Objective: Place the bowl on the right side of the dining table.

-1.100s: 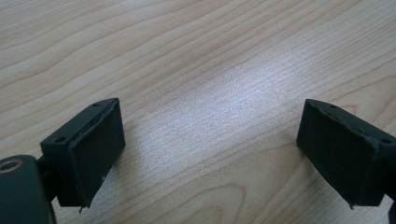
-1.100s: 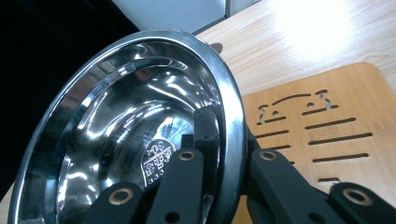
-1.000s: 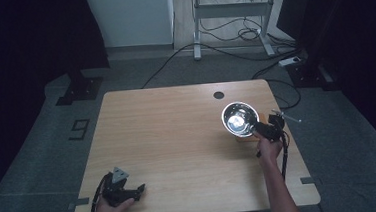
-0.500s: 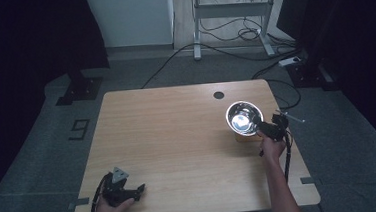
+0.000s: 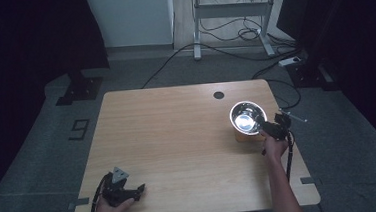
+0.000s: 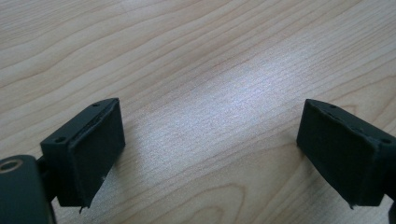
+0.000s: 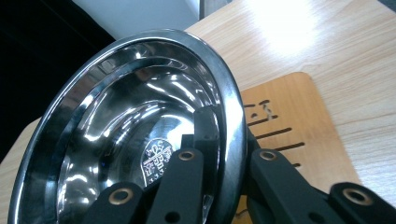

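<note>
Surface: light wood-grain table [image 5: 178,136], round dark grommet hole [image 5: 219,95] near far edge. Room: grey carpet floor [image 5: 53,145], second desk frame [image 5: 230,28] beyond with loose cables [image 5: 231,33] beneath, dark curtains [image 5: 31,42] at both sides.

Task item: steel bowl [image 5: 247,117], far right of table, tilted above a small wooden board [image 7: 299,126]. Right gripper [image 5: 270,130] clamped on bowl rim [image 7: 231,140], one jaw inside, one outside, closed tight on the thin wall.

Left gripper [image 5: 124,190] near front left corner, well apart from bowl; jaws spread wide, bare tabletop [image 6: 210,116] between, nothing held.

Obscured: stamped mark [image 7: 156,156] in bowl bottom too small to read. Dark slot-like marks [image 7: 268,123] on board partly covered by rim and jaw. Board mostly hidden under bowl in high view. Bowl's near edge cut off in right gripper view.
</note>
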Demonstrator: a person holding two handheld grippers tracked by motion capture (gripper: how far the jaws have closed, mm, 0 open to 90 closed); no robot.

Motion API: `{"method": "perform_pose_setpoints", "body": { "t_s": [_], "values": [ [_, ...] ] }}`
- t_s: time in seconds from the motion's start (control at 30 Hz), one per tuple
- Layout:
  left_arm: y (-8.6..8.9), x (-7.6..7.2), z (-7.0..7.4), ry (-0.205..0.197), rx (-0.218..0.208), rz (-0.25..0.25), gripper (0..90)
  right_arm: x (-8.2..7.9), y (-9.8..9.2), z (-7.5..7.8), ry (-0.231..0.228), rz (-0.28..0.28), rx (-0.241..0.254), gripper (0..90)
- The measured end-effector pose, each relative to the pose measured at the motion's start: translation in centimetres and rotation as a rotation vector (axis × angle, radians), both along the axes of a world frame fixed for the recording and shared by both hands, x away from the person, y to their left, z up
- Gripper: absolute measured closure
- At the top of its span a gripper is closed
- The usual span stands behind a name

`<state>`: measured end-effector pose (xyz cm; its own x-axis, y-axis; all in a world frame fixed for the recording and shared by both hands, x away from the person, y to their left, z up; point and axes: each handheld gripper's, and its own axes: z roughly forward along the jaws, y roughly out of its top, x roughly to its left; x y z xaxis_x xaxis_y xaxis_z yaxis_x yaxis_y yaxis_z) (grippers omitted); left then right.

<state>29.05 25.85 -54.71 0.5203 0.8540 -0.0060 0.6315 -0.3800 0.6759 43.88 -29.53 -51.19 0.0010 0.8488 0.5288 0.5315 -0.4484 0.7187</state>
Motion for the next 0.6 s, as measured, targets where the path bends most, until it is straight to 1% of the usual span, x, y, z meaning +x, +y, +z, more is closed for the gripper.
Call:
{"method": "perform_pose_setpoints", "body": {
  "t_s": [0.27,0.6],
  "values": [
    [0.0,0.0,0.0,0.0,0.0,0.0,7.4,0.3,-0.6,-0.5,0.017,-0.017,-0.016,86.3],
    [0.0,0.0,0.0,0.0,-0.001,0.0,7.4,0.5,-1.4,-1.5,0.041,-0.048,-0.011,86.3]
  ]
}}
